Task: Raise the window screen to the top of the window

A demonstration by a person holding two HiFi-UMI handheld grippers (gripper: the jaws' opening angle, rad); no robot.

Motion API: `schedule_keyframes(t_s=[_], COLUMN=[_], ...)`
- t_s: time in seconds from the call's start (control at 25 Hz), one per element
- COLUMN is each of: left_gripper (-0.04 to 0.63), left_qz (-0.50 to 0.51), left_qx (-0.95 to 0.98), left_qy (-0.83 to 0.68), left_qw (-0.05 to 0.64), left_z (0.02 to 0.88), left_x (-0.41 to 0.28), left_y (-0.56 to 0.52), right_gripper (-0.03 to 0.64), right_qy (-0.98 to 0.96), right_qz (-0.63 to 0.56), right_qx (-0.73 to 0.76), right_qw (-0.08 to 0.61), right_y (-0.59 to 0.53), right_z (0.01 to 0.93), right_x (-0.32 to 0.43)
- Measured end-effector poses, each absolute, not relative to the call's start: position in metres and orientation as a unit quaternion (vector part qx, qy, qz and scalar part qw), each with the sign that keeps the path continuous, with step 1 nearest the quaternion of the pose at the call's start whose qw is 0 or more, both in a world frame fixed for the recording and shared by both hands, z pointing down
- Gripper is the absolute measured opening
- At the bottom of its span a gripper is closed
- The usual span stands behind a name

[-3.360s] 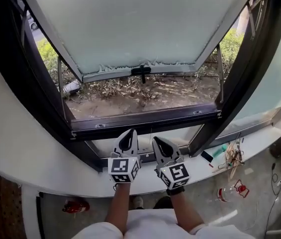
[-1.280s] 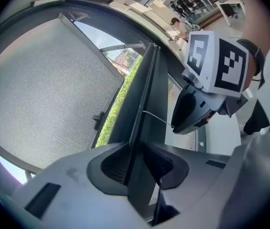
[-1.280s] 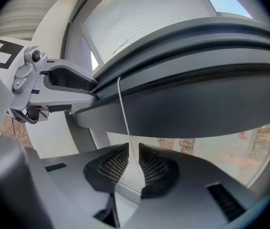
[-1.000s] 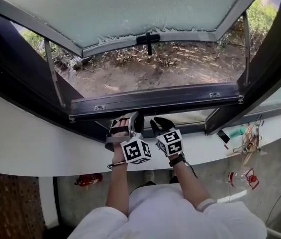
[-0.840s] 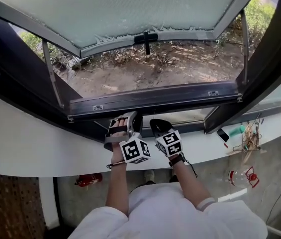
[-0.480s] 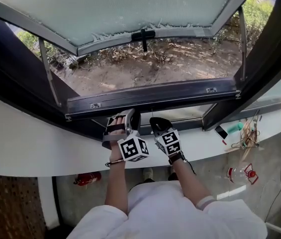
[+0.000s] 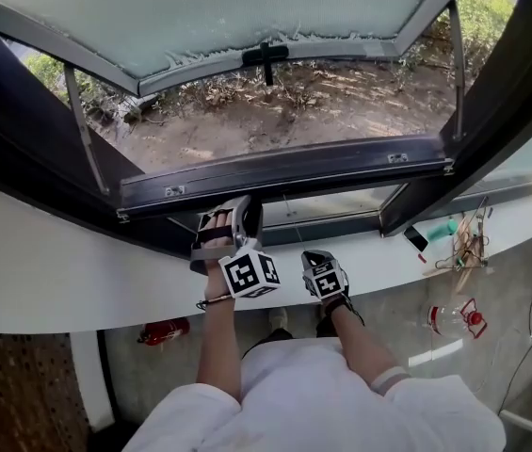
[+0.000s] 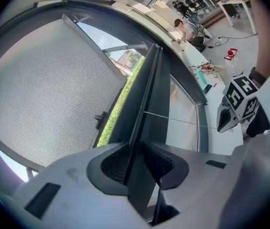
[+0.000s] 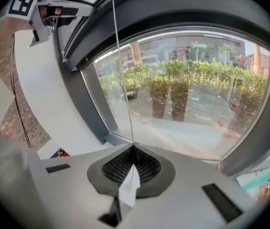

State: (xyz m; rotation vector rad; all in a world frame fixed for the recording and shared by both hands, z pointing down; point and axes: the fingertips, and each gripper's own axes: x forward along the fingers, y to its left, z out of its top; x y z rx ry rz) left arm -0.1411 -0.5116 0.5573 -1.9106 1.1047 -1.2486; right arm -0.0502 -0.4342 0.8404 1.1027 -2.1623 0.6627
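— Across the window [image 7: 496, 83], running left to right, lies the screen's bottom bar [image 7: 284, 171]; which tool has it?
— Only the left tool [image 7: 239, 217], pressed onto its edge (the right tool [image 9: 133, 150] sits lower, pinching the cord [image 9: 124, 80]). Its way is upward, I judge.
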Motion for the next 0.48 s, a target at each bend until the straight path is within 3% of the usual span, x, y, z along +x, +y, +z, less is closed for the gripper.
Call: schedule_keyframes(t_s=[0.48], left_gripper=[0.058], left_qz=[-0.5], left_qx=[-0.697], left_qy=[0.399], left_qw=[0.324], left_z=[0.559], left_x=[-0.143], left_y=[-0.51], right_gripper=[0.002], right_qy=[-0.807], right_qz=[0.235], right_qx=[0.406], right_qw=[0.36], right_y=[-0.388], right_z=[0.882], right_x=[-0.022])
